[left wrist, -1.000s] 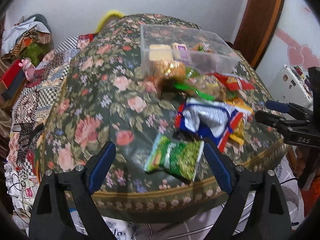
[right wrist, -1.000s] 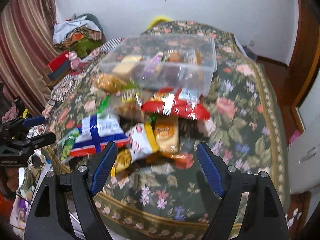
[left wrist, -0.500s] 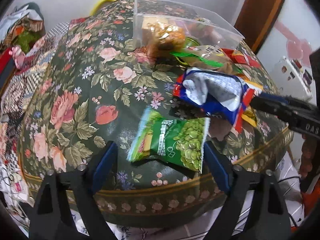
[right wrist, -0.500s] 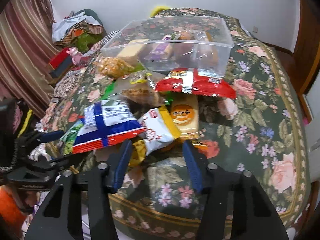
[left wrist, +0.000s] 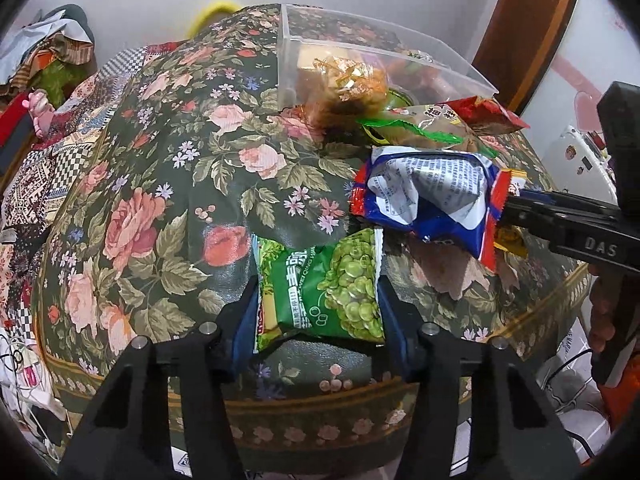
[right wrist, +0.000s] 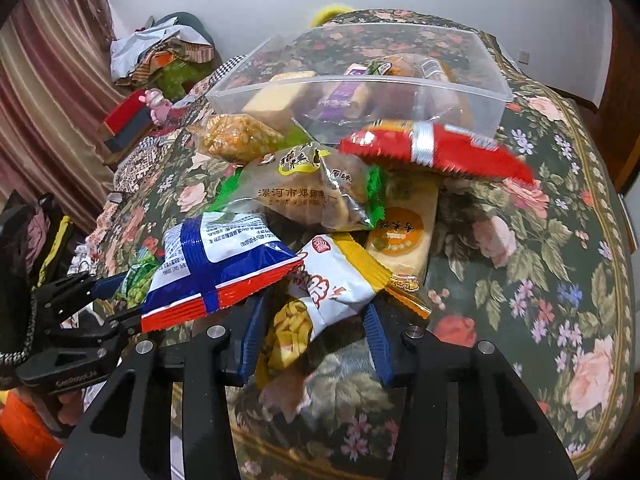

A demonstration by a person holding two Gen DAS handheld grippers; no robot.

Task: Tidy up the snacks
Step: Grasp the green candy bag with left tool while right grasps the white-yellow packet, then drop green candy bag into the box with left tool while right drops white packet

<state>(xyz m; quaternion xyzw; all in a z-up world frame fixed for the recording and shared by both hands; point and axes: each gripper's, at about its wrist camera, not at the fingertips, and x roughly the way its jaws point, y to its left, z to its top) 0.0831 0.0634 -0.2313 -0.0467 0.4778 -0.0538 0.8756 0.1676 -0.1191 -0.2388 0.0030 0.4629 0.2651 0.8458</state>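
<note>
A pile of snack packets lies on the floral tablecloth (left wrist: pixel 160 200) in front of a clear plastic box (left wrist: pixel 360 60) that holds several snacks. My left gripper (left wrist: pixel 318 312) has its jaws against both edges of a green pea packet (left wrist: pixel 324 288) near the table's front edge. My right gripper (right wrist: pixel 312 328) has its jaws around a white and yellow popcorn packet (right wrist: pixel 320 292). A blue, white and red packet (right wrist: pixel 216 264) lies beside it, partly over the left finger. The box also shows in the right wrist view (right wrist: pixel 360 76).
A red packet (right wrist: pixel 436 152), a clear packet with green ends (right wrist: pixel 308 196) and an orange cracker packet (right wrist: pixel 400 228) lie in the pile. Clothes (right wrist: pixel 160 56) are heaped on a chair at the back left. The table edge runs close below both grippers.
Both grippers moved forward and down to the pile. The left jaws closed in on the green pea packet; the right jaws closed in on the white and yellow packet.
</note>
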